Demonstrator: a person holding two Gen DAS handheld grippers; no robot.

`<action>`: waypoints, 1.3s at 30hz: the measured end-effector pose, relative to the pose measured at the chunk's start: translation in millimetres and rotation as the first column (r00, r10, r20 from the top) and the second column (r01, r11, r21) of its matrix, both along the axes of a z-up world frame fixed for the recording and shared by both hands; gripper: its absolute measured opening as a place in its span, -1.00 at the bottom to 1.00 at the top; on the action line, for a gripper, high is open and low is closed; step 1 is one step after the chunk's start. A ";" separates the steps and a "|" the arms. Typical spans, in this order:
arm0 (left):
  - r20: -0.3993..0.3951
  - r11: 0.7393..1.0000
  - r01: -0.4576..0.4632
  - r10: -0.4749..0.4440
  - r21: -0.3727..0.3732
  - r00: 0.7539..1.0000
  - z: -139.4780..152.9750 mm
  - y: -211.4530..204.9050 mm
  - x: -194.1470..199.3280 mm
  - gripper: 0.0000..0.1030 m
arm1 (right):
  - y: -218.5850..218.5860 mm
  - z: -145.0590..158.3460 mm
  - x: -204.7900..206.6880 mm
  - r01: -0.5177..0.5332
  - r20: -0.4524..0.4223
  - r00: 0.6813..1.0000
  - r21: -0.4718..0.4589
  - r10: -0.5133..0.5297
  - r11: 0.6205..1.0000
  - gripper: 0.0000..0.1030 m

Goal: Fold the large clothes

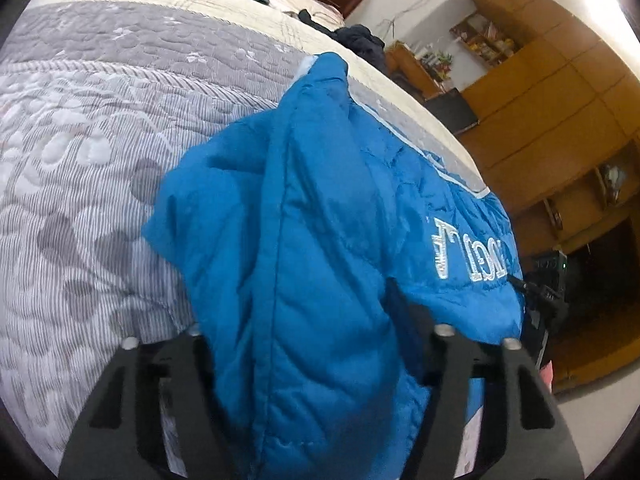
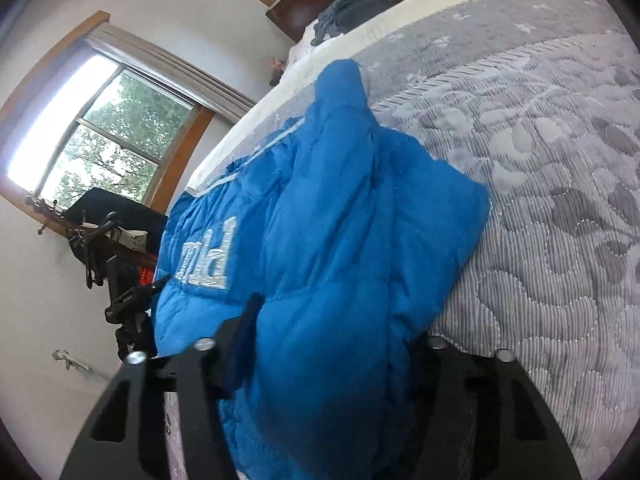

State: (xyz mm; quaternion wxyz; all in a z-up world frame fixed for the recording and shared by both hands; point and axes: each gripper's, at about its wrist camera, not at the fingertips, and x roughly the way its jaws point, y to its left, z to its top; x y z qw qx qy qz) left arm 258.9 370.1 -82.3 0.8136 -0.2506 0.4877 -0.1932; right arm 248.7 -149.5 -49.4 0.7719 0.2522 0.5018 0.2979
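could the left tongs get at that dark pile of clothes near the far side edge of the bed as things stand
Probably not. The left tongs are full of the blue puffer jacket, which bulges between the fingers, and the dark clothes pile lies far off near the bed's far side edge. The jacket would need releasing first.

Each gripper shows as 2 matte black fingers along the bottom of the frame, left gripper point(image 1: 320, 360) and right gripper point(image 2: 320, 364) alike, with long slots and 4 round silver screw heads.
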 end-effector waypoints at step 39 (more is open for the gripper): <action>0.065 0.989 0.027 -0.018 -0.142 0.998 -27.4 -0.5 -219.4 0.05 | -41.0 -27.1 -161.3 -0.004 -0.026 1.000 0.103 0.006 0.995 -0.22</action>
